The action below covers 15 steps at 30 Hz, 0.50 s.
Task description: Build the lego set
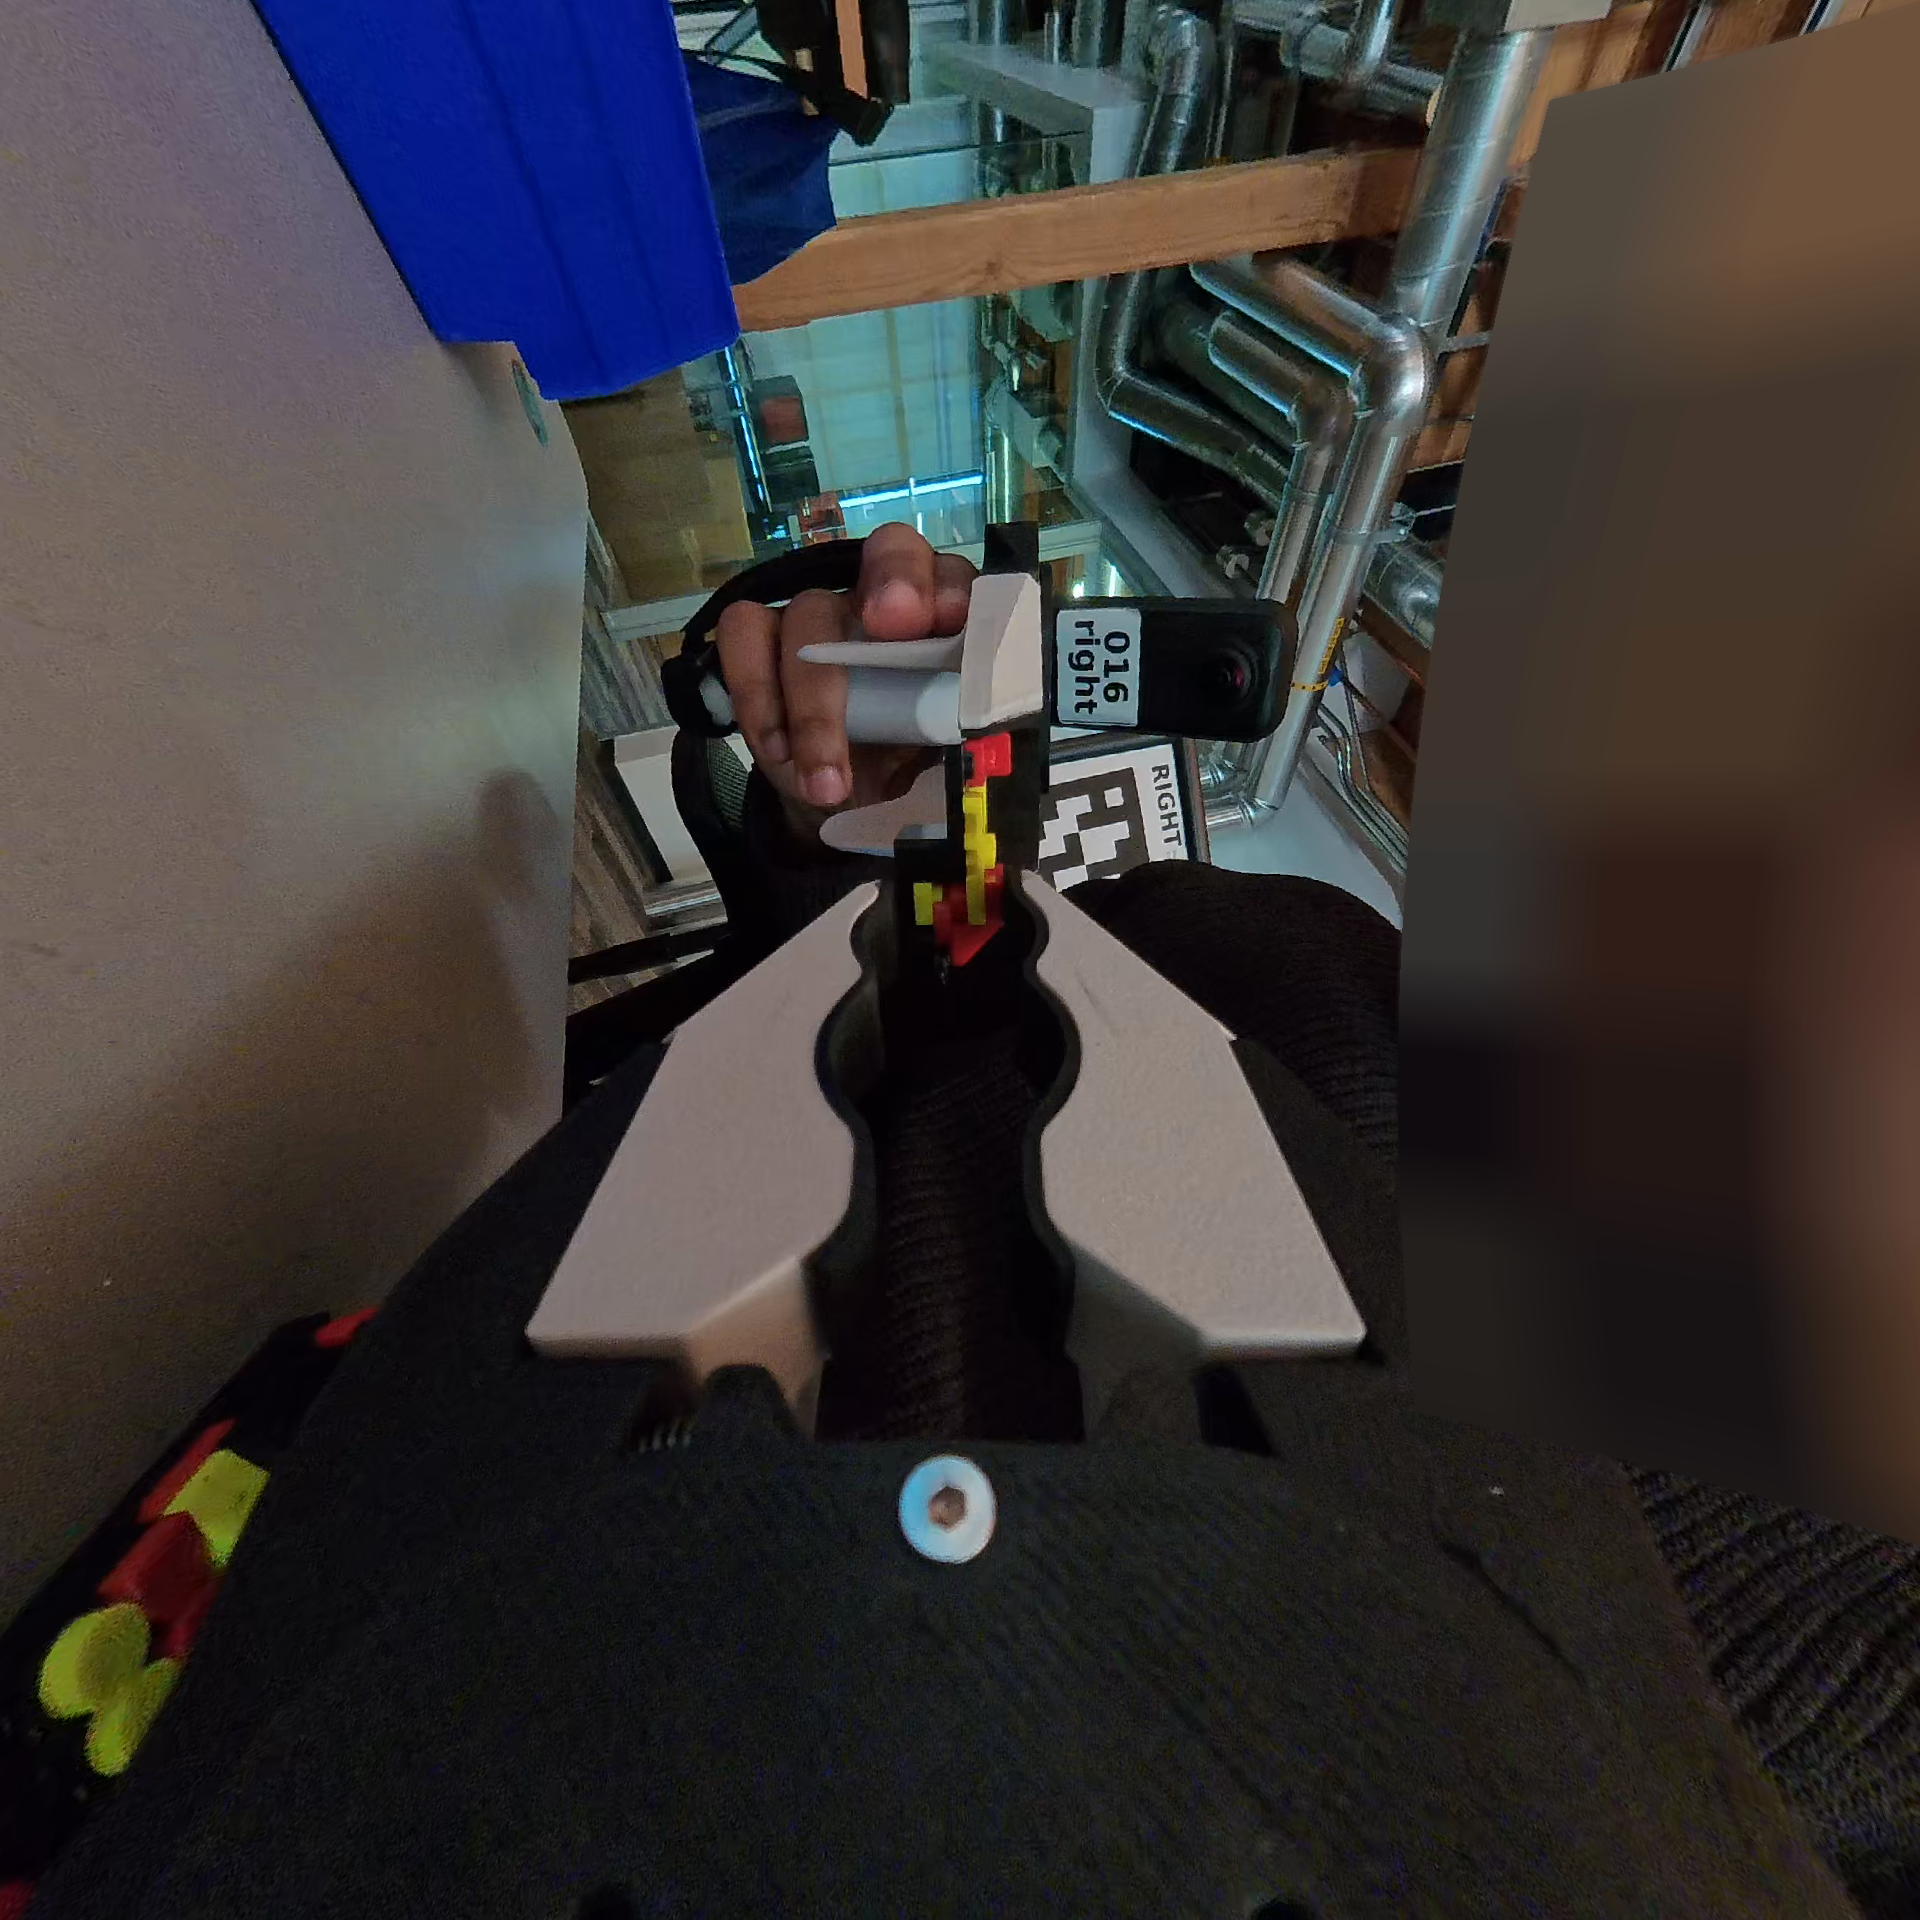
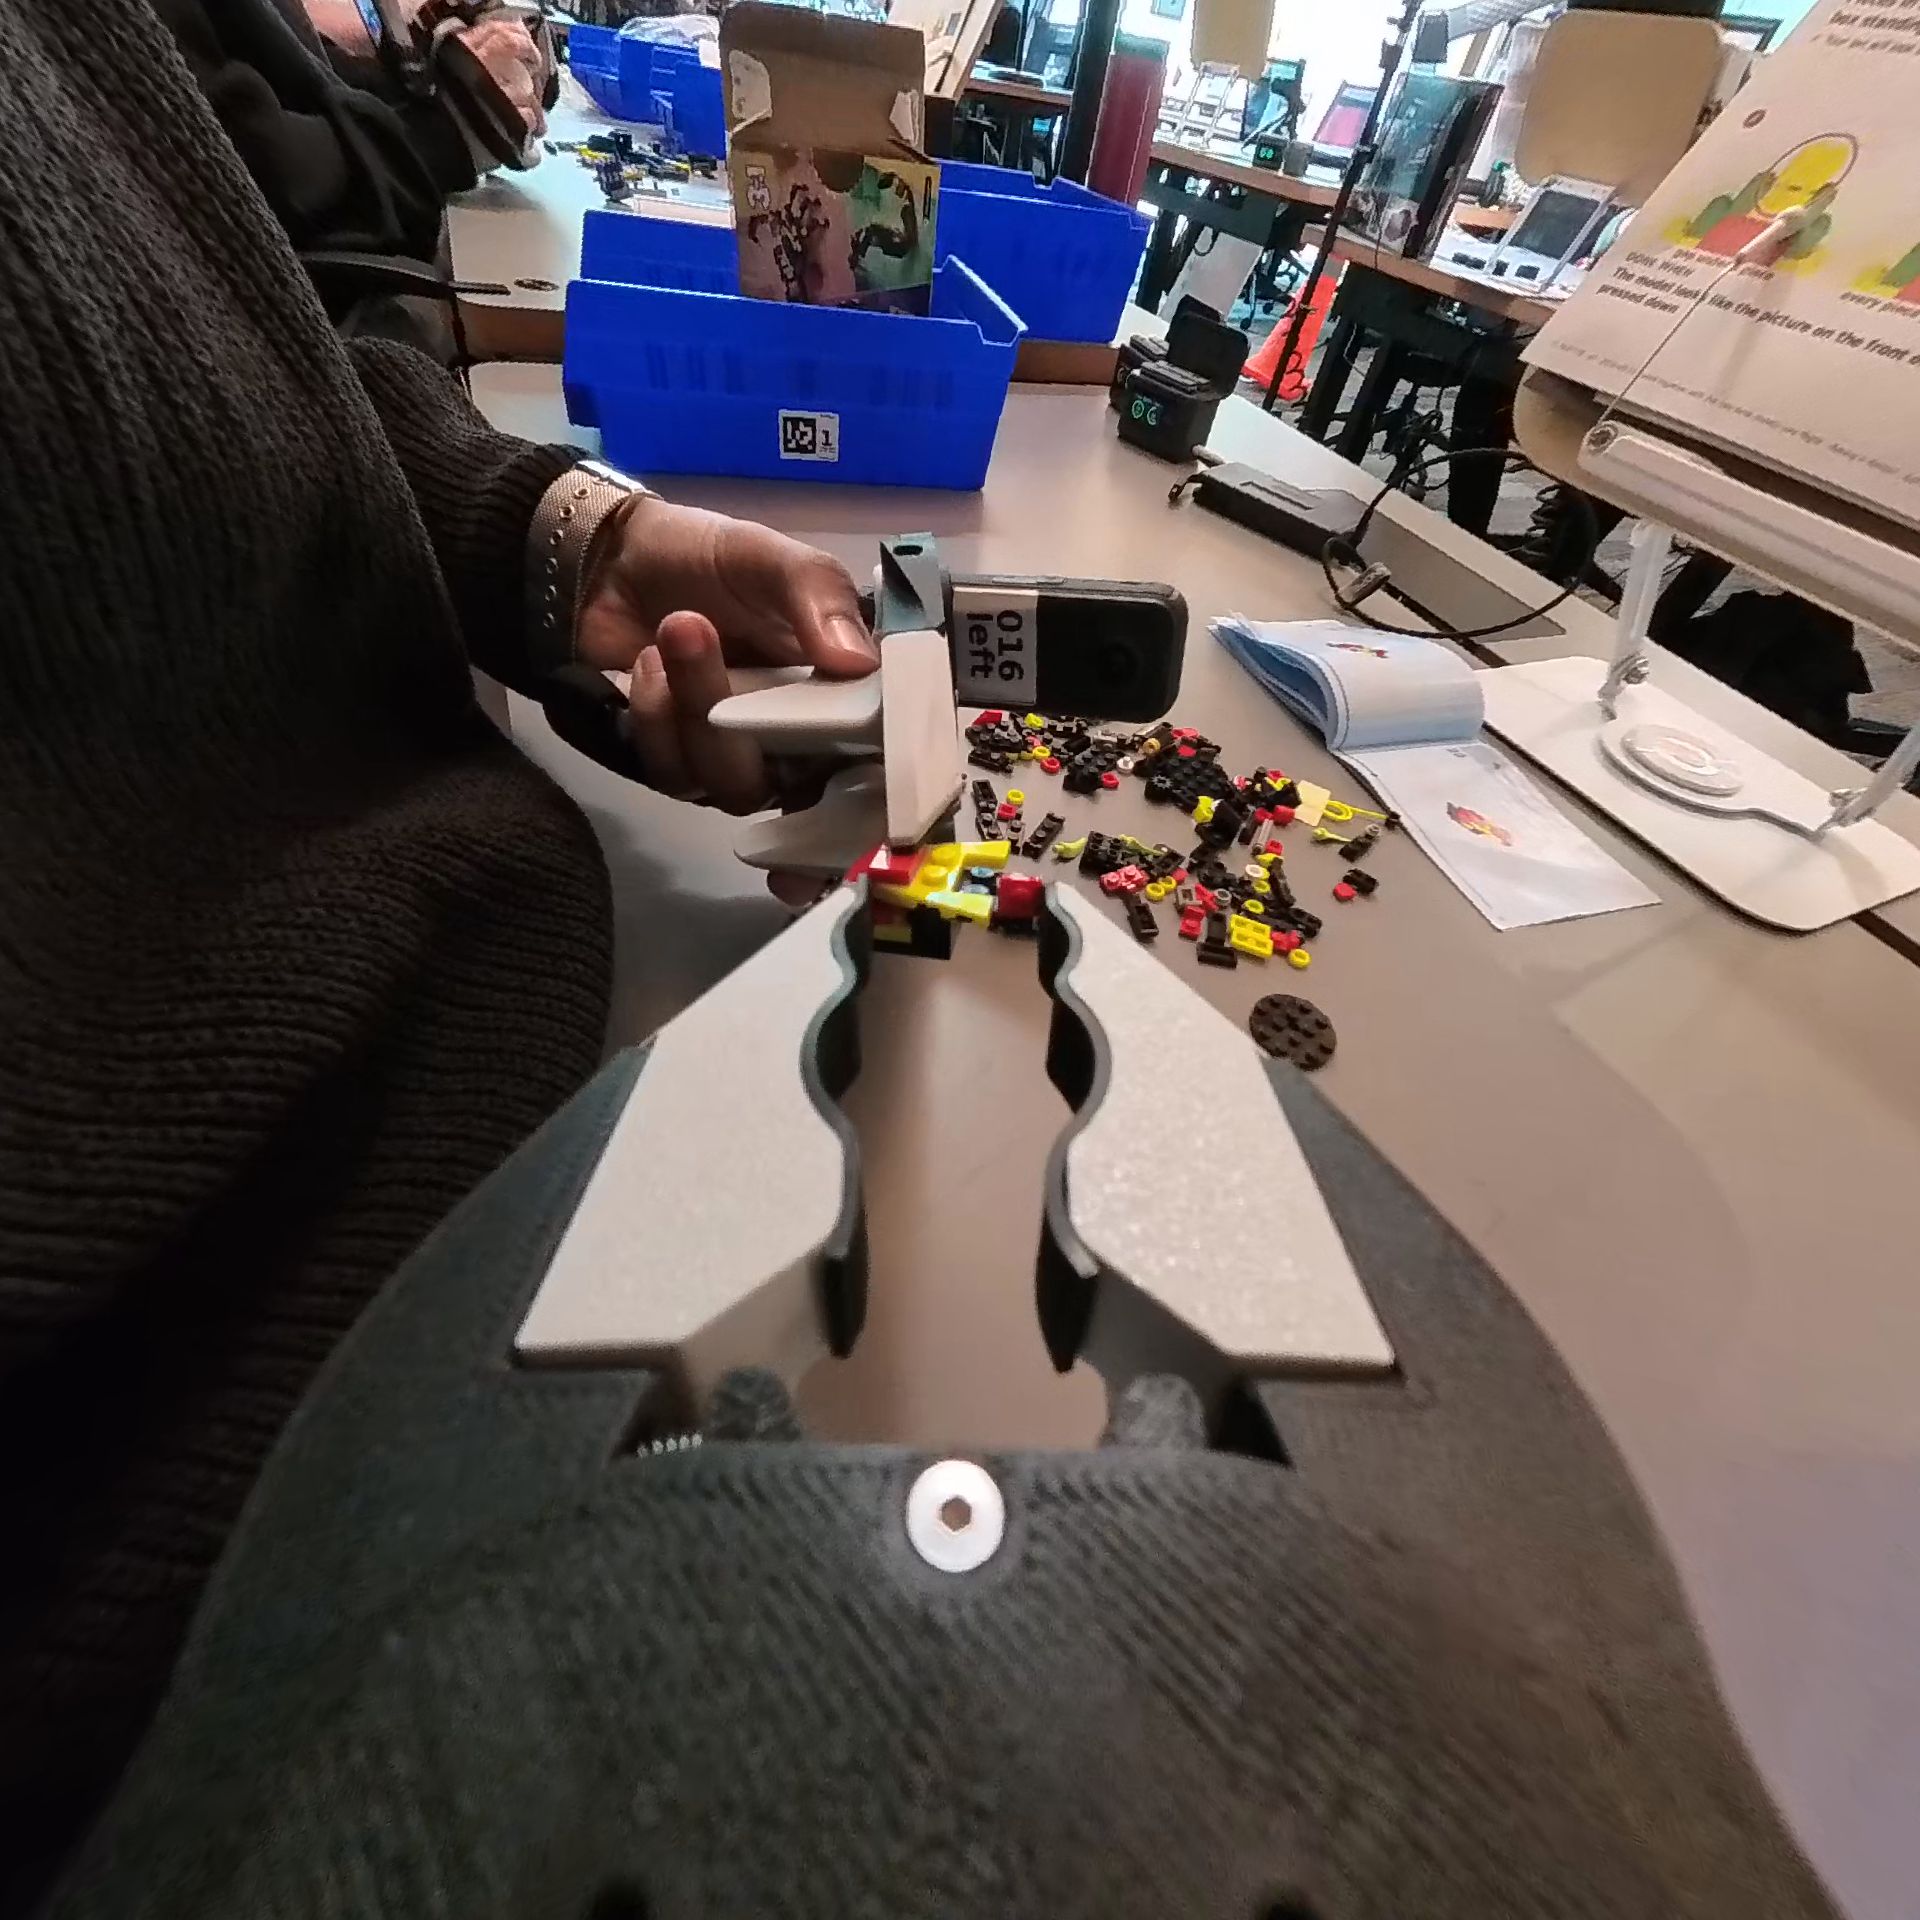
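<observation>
1. My left gripper (image 1: 951,914) and right gripper (image 2: 951,920) both pinch the half-built model (image 2: 940,894), held above the desk's near edge (image 2: 1558,1195).
2. Light, stiff, but snaps apart easily; grip the solid core, not the thin yellow bits.
3. Loose bricks (image 2: 1174,821) lie mid-desk.

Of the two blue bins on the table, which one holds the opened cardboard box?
The nearer blue bin, the one with a square marker on its front; the cardboard box stands upright inside it.
</observation>
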### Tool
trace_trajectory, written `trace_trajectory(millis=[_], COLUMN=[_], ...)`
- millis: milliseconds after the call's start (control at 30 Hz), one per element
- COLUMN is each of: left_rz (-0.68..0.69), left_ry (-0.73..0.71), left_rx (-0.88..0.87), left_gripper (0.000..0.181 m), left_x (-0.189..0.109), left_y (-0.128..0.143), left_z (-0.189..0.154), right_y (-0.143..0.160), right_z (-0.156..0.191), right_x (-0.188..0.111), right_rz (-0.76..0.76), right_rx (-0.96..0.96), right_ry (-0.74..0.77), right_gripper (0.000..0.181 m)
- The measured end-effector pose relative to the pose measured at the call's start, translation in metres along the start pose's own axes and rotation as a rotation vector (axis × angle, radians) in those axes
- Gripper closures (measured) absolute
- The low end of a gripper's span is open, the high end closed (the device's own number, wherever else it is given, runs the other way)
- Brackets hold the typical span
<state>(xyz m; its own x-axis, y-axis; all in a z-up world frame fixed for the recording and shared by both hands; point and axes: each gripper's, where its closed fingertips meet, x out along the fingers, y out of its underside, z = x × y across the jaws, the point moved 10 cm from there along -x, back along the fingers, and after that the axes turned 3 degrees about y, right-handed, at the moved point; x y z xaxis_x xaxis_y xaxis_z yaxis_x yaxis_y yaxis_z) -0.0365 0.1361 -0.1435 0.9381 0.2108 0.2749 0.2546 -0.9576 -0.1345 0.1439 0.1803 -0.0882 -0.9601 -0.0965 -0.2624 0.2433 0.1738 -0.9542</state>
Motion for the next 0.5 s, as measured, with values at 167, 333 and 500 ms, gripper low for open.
trace_trajectory(millis=[167, 333, 500], left_rz=[0.0, -0.004, -0.018], left_ry=[-0.005, -0.007, -0.009], left_rx=[0.002, 0.002, 0.003], left_gripper=[0.164, 0.164, 0.164], left_x=[0.0003, 0.0013, 0.001], left_y=[0.0001, 0.0006, 0.0001], left_z=[-0.0002, -0.0001, -0.0003], right_y=[0.0, 0.0002, 0.0], right_z=[-0.0001, -0.0009, -0.0021], right_x=[-0.0002, -0.001, -0.0011], right_rz=[0.002, 0.005, 0.008], right_rx=[-0.001, 0.001, 0.002], right_ry=[0.001, -0.002, 0.008], right_gripper=[0.151, 0.151, 0.152])
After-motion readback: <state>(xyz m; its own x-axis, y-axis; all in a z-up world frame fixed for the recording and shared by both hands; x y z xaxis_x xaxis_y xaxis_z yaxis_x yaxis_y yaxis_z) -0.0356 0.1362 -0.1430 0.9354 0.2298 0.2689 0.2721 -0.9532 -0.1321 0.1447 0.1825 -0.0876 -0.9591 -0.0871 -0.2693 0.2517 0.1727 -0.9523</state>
